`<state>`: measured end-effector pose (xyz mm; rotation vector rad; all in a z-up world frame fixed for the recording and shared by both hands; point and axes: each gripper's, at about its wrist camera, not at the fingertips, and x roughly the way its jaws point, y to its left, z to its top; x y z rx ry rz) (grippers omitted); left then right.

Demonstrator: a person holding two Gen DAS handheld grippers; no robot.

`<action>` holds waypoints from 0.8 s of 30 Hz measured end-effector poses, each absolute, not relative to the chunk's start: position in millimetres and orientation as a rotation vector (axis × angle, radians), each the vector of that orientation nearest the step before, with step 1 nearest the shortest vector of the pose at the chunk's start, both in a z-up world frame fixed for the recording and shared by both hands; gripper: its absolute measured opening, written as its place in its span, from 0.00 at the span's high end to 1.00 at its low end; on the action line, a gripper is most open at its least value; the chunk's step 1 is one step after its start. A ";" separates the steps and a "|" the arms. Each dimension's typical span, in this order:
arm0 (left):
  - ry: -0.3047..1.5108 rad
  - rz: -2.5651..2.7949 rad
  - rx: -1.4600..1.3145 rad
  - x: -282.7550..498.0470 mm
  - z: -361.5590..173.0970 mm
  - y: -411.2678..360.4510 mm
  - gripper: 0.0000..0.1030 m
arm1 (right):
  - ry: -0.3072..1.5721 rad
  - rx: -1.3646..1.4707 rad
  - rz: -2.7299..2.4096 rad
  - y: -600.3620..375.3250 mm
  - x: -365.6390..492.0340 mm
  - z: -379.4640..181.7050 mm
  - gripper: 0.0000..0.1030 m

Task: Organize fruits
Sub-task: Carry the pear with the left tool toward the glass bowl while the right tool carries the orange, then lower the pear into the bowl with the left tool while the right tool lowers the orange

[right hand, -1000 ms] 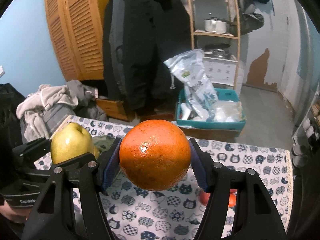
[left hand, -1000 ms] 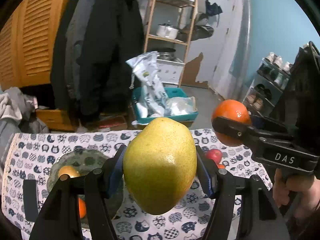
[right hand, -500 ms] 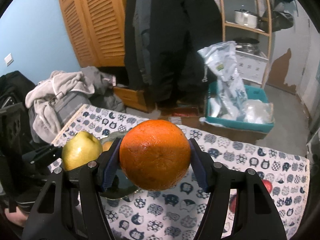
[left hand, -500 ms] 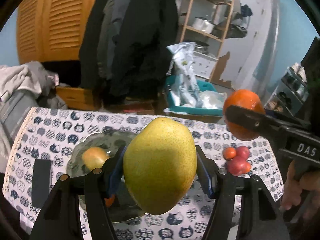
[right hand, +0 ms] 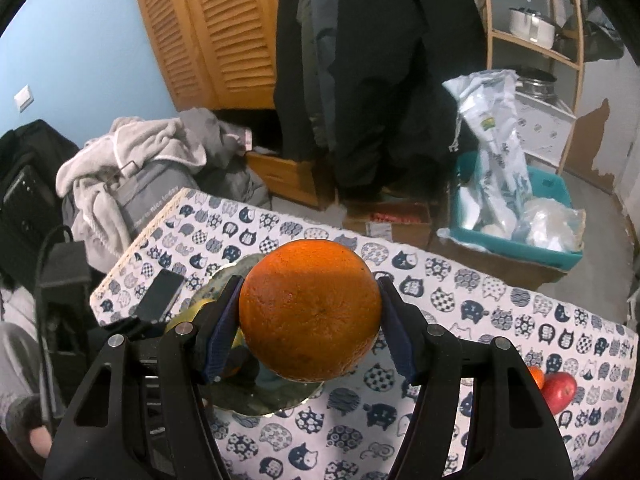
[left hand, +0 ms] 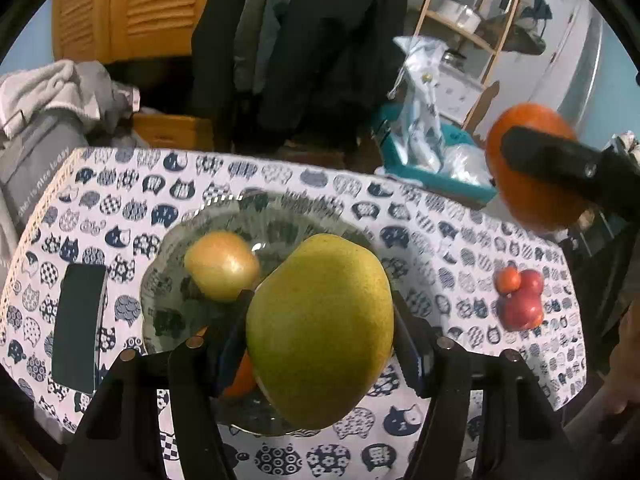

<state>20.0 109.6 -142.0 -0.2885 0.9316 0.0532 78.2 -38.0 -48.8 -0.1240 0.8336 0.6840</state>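
Note:
My left gripper point(left hand: 320, 332) is shut on a green-yellow pear point(left hand: 320, 328) and holds it above a glass plate point(left hand: 168, 280). A yellow fruit point(left hand: 220, 266) and a small orange fruit point(left hand: 240, 376) lie in the plate. My right gripper point(right hand: 310, 312) is shut on a large orange point(right hand: 310, 312) and holds it above the plate's rim point(right hand: 260, 408). That orange also shows in the left wrist view point(left hand: 532, 168) at the upper right. A pile of small red and orange fruits point(left hand: 520, 296) lies on the cat-print tablecloth point(left hand: 440, 248) at the right.
A dark phone point(left hand: 78, 328) lies flat on the table left of the plate. Beyond the far table edge are hung coats point(right hand: 360, 60), a teal bin with bags point(right hand: 516, 216) and a pile of clothes point(right hand: 132, 160).
Both grippers have tilted down and moved forward over the table with their fruits. The plate now lies right under the pear and the orange.

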 end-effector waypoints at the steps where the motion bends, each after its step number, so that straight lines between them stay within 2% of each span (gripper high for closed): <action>1: 0.942 0.059 -0.291 20.9 -146.3 111.1 0.35 | 0.842 -0.124 0.686 -36.2 79.5 -52.1 0.37; 24: 1.080 0.120 -0.334 31.2 -203.6 116.9 0.36 | 1.060 -0.164 0.705 -5.3 104.3 -153.7 0.37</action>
